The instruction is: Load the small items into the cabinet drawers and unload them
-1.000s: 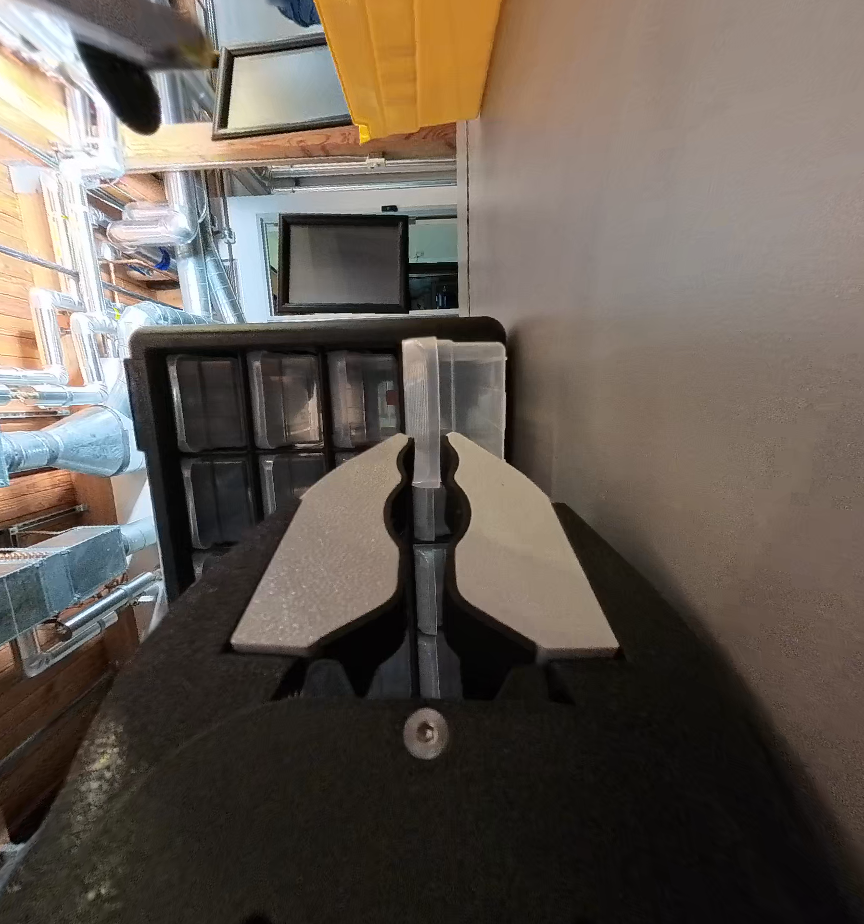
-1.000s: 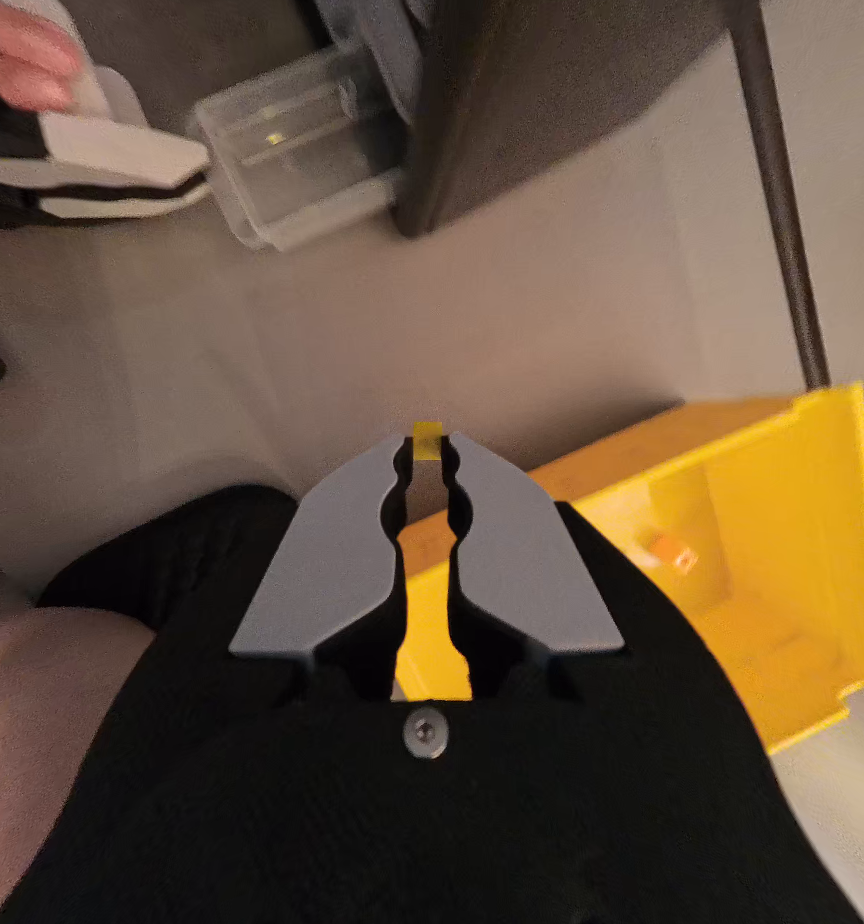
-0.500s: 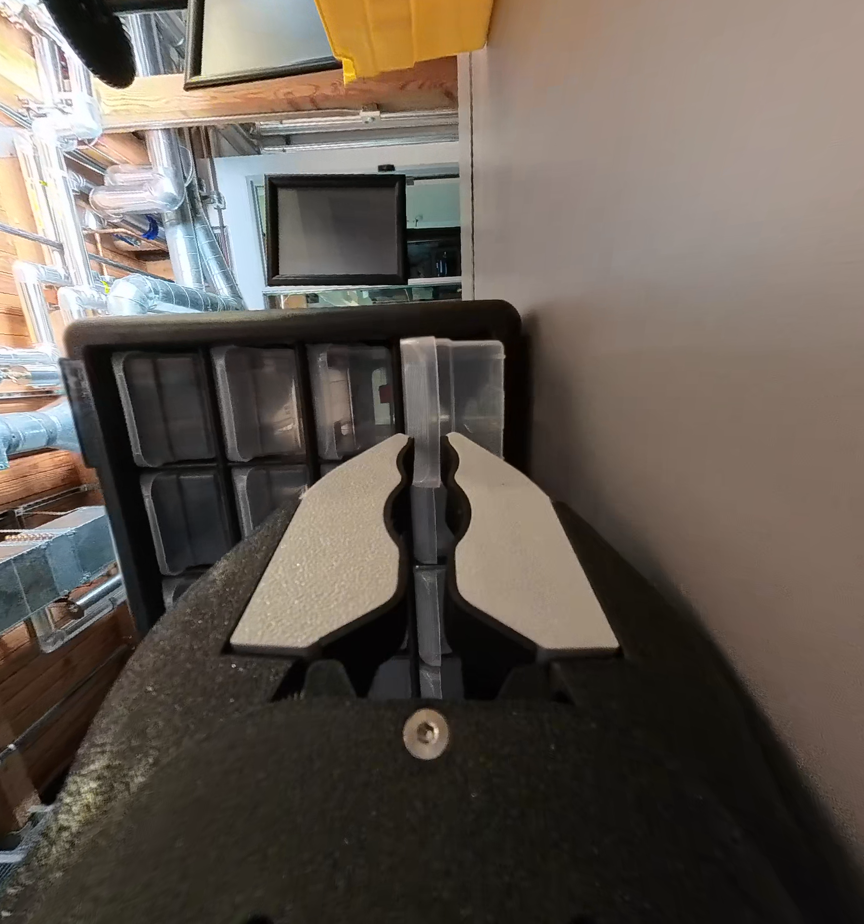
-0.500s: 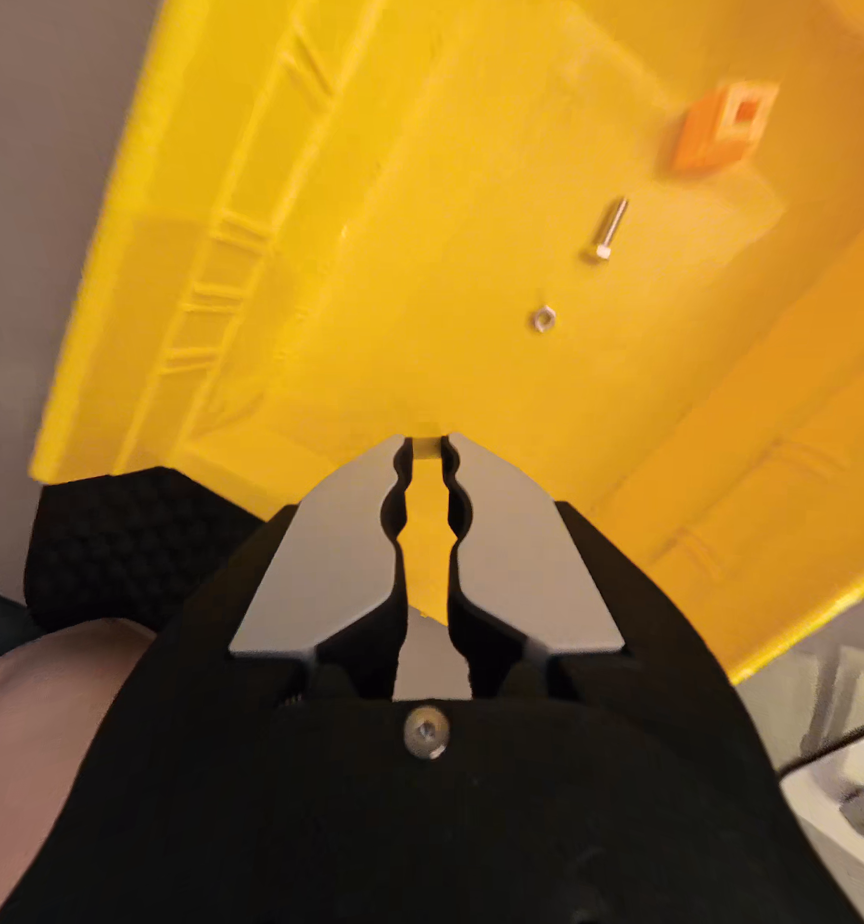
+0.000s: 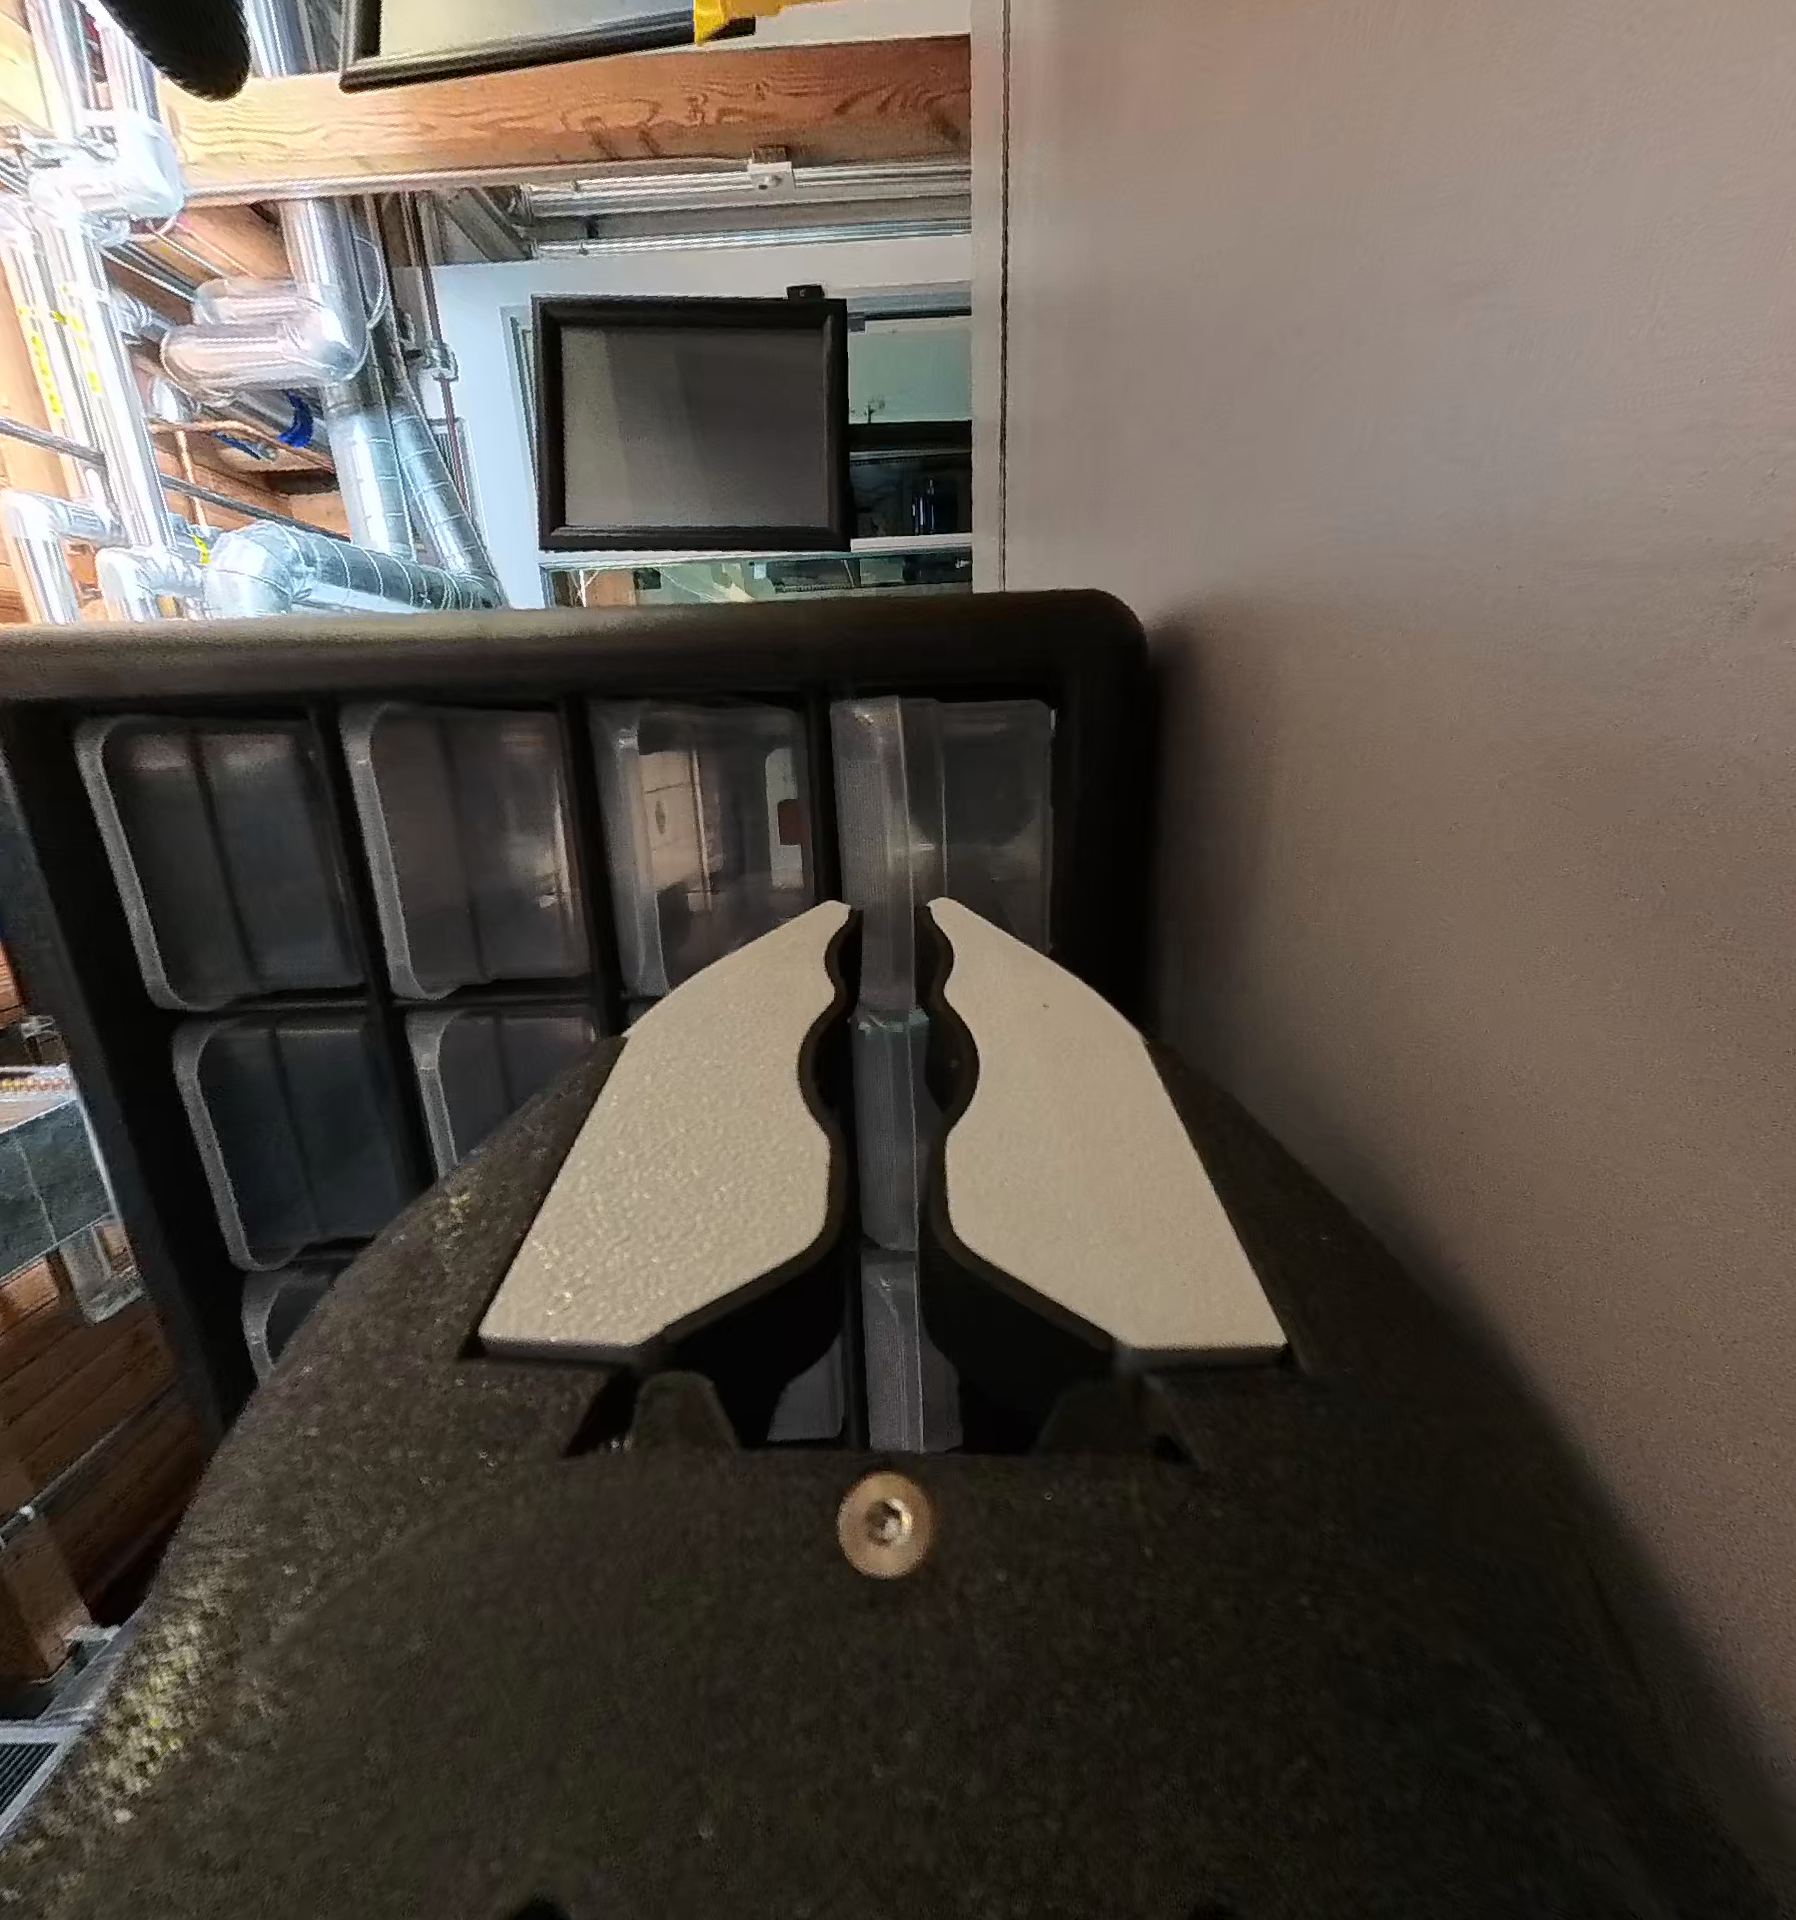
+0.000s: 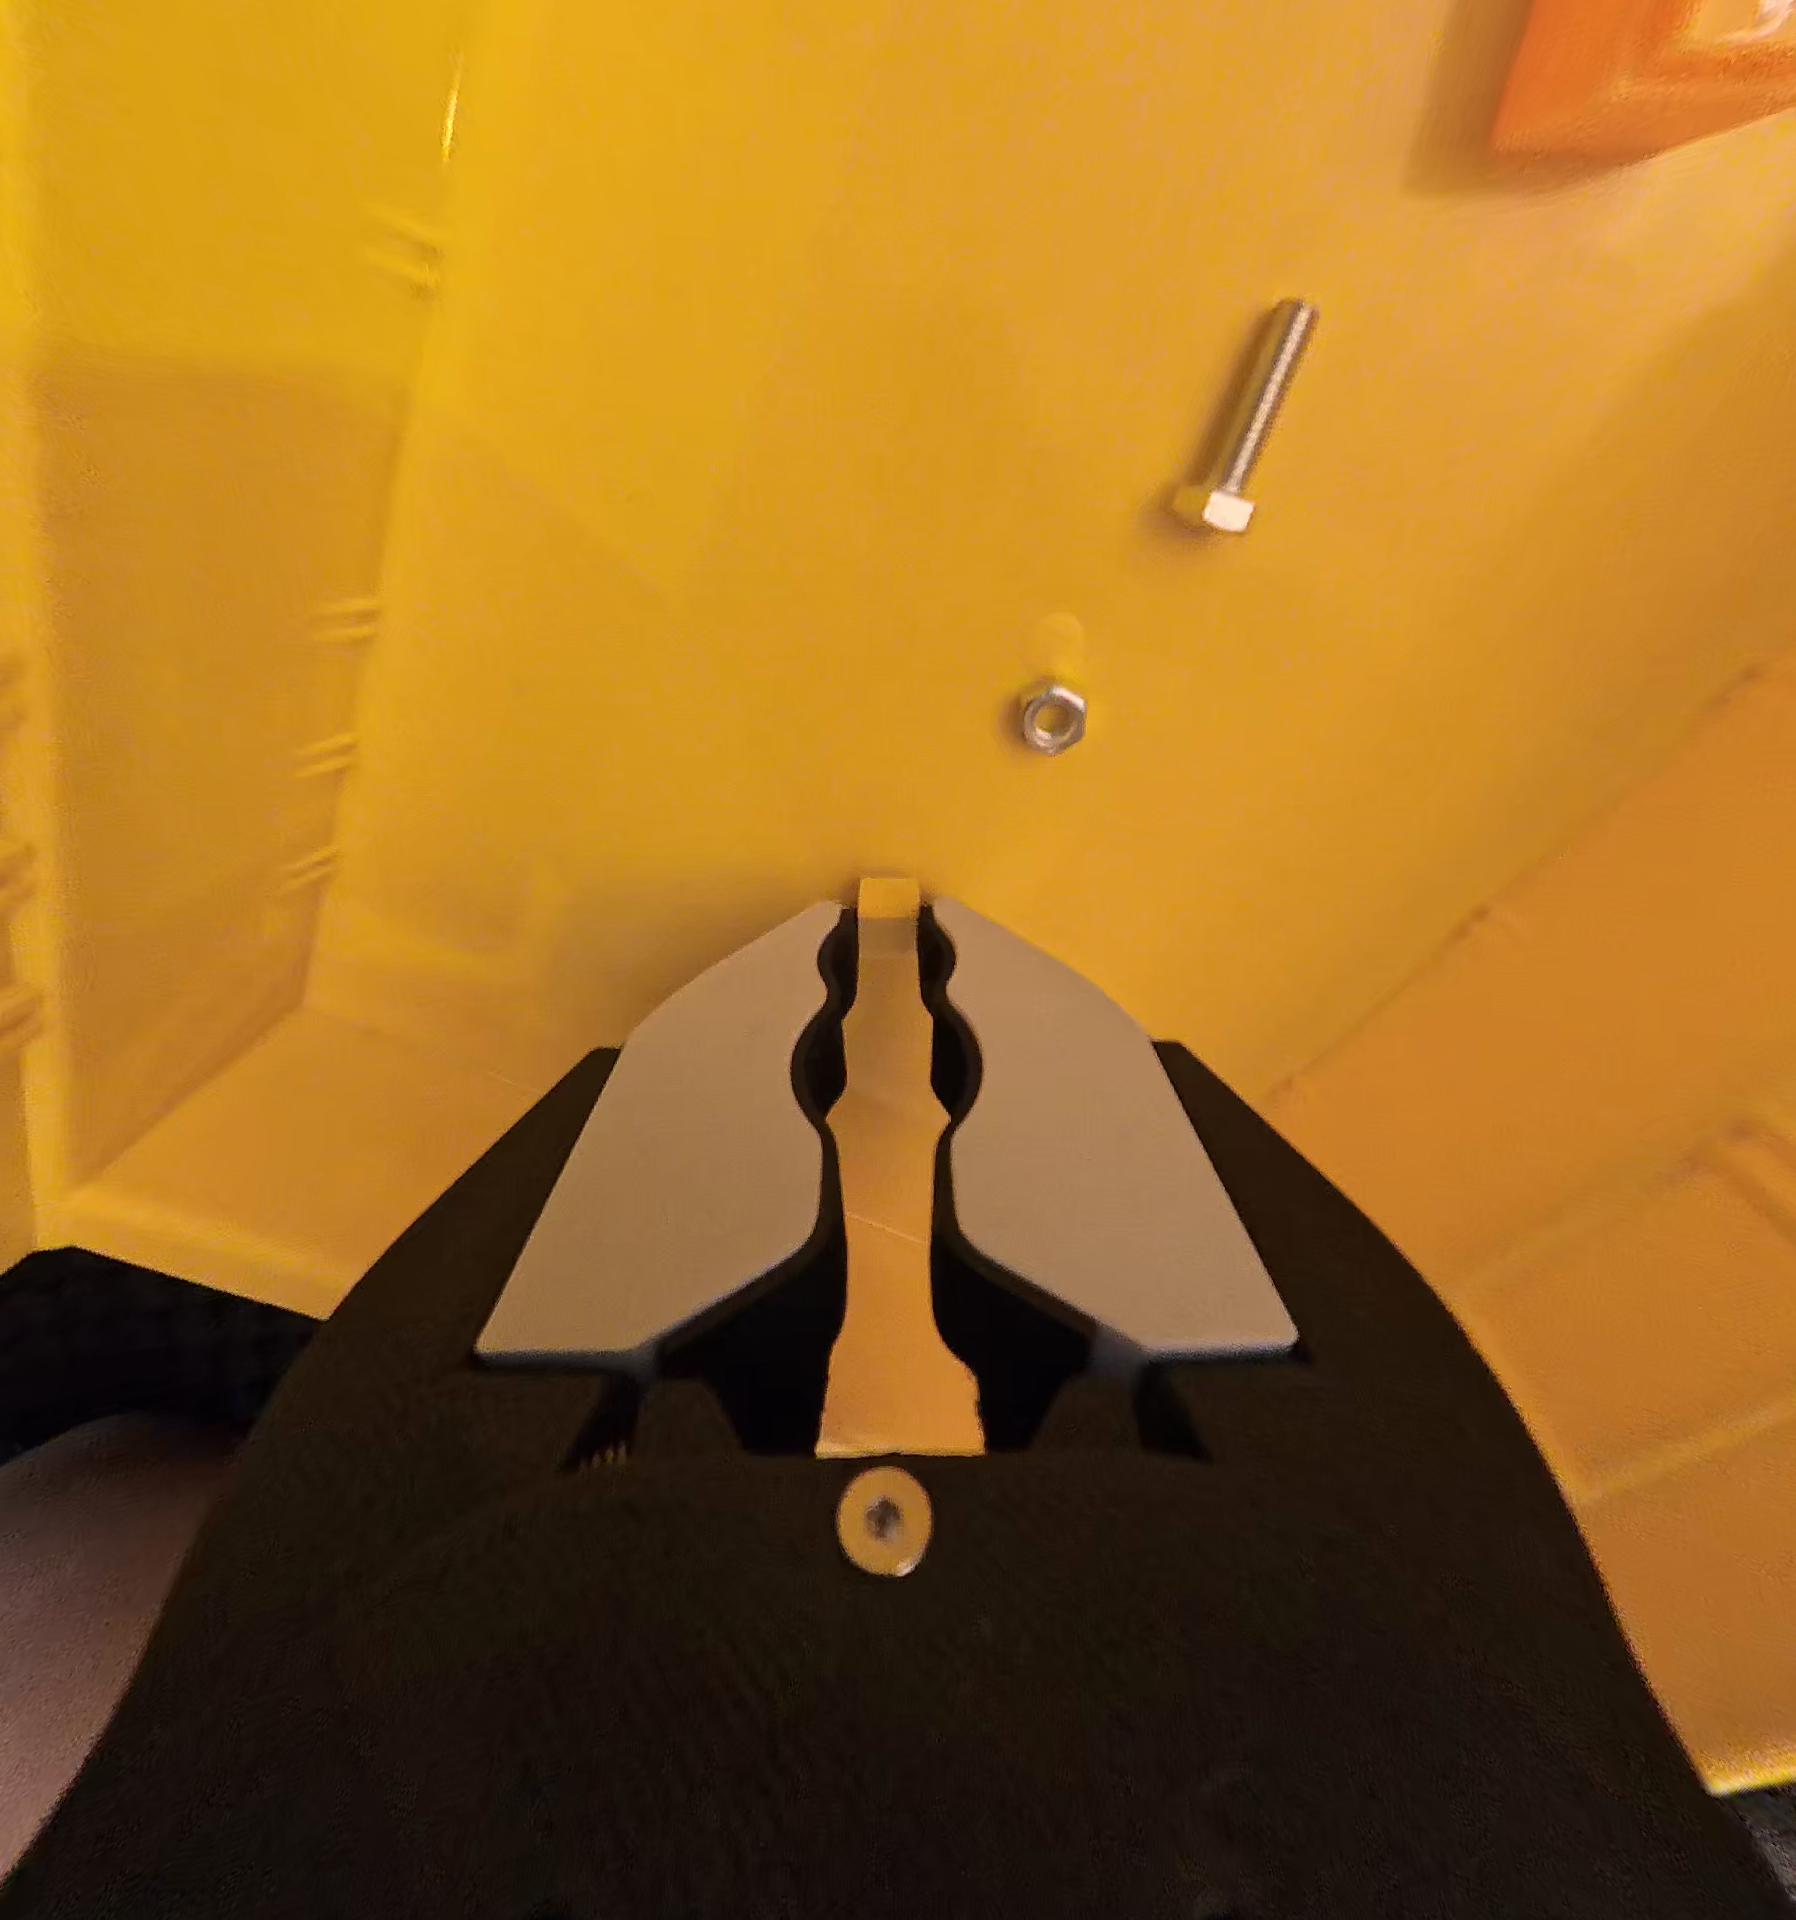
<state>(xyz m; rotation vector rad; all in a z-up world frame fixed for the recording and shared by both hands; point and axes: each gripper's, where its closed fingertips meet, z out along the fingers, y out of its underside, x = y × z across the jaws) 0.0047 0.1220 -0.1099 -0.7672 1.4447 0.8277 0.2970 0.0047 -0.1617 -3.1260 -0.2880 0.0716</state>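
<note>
The left hand-held gripper (image 5: 889,914) pinches a clear drawer's handle (image 5: 878,831) in the black cabinet (image 5: 561,644). The right hand-held gripper (image 6: 889,909), narrow, grips a small yellow piece (image 6: 889,896) inside the yellow bin (image 6: 561,520). Release it low, clear of the nut (image 6: 1053,719).

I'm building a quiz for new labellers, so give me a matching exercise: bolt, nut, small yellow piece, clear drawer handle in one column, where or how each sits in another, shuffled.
Things:
1. bolt
2. nut
3. small yellow piece
4. clear drawer handle

Places or states:
A. pinched at the tips of the right tool
B. gripped by the left tool at the black cabinet
C. lying on the yellow bin floor, farther from the tool tips
D. lying on the bin floor, just ahead of the tool tips

Pairs: 1-C, 2-D, 3-A, 4-B
</note>
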